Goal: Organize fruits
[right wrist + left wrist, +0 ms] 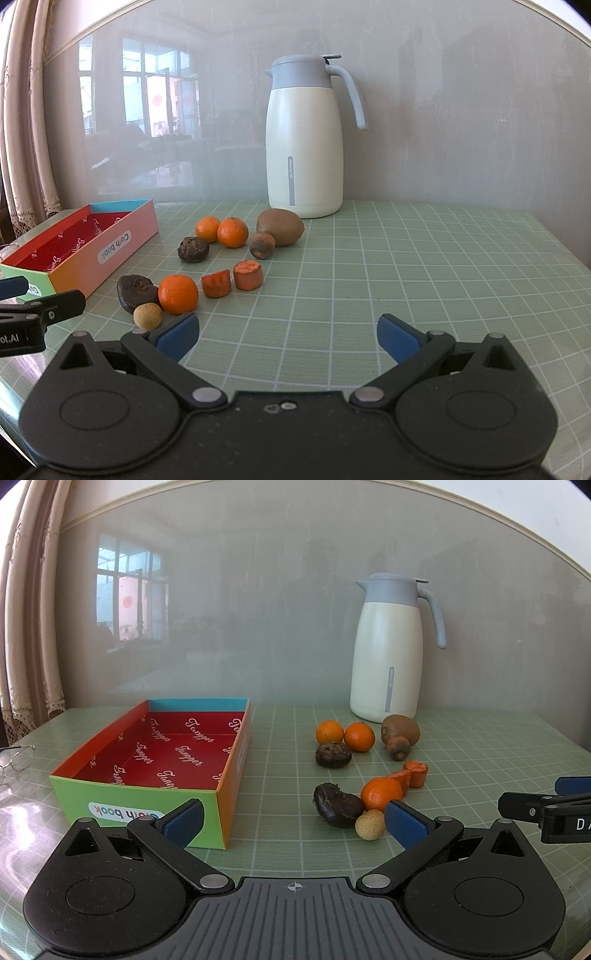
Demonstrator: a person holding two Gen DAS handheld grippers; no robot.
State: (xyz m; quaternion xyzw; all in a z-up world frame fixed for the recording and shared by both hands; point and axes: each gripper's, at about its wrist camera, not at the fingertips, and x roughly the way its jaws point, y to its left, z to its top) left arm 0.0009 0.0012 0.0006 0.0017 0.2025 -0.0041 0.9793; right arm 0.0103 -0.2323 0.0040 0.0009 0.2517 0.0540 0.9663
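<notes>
- The empty box sits ahead-left of the left gripper, whose jaws are spread wide.
- The nearest orange lies just beyond its right fingertip.
- The right gripper gapes too, with the fruit pile ahead-left.

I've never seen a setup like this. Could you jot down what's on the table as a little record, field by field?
box: open and empty, red inside, left of the produce
oranges: three; two side by side at the back, one nearer
kiwi: in front of the jug
carrot pieces: three
dark lumps: two, kind unclear
small tan fruit: beside the near orange
glasses: at the table's left edge
left gripper: open, holding nothing
right gripper: open, holding nothing
</notes>
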